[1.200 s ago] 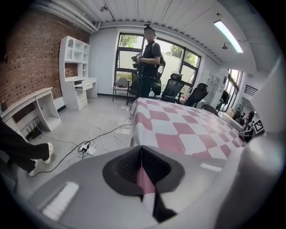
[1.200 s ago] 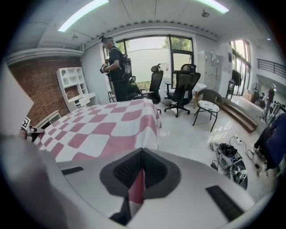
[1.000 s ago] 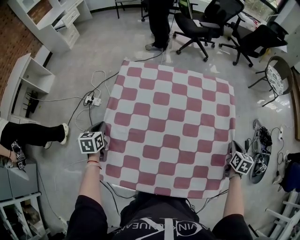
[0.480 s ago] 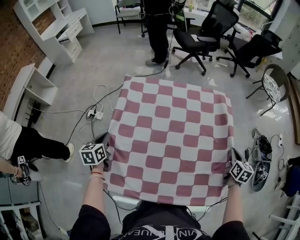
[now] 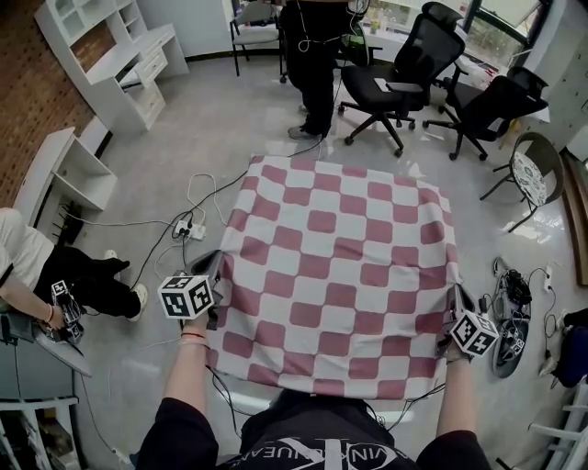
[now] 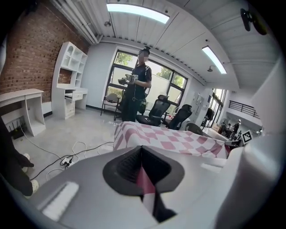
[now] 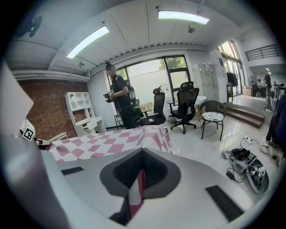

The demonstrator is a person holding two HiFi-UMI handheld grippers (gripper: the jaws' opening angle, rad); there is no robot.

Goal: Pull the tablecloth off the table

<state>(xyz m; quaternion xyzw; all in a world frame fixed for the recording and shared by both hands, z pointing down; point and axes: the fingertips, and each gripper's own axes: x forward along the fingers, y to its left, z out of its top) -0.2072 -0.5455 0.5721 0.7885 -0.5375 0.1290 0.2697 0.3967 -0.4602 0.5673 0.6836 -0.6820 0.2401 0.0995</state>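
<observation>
Right tool (image 7: 141, 175) tight on tablecloth (image 7: 107, 142)

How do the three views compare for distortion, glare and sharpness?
Head view: even light, sharp tablecloth, mild edge bending. Left gripper view: heavy fisheye, black corners, ceiling lights blown out. Right gripper view: same fisheye, windows overexposed, glossy floor reflecting.

Grey glossy floor (image 5: 175, 119) seen throughout room. Brick wall (image 6: 27, 49) seen at left. White desk with hutch shelves (image 5: 119, 55) set against it, low white open shelf unit (image 5: 60, 170) placed nearer. Black office chair (image 5: 404, 64) parked at far side, second black chair (image 5: 501, 96) to its right, round patterned-seat chair (image 5: 535, 165) just beside. Power strip (image 5: 188, 229) and white cables laid on floor. Tall windows (image 6: 154, 76) set in far wall. White panelled ceiling (image 7: 134, 36) lit by long light strips (image 6: 137, 12).
</observation>
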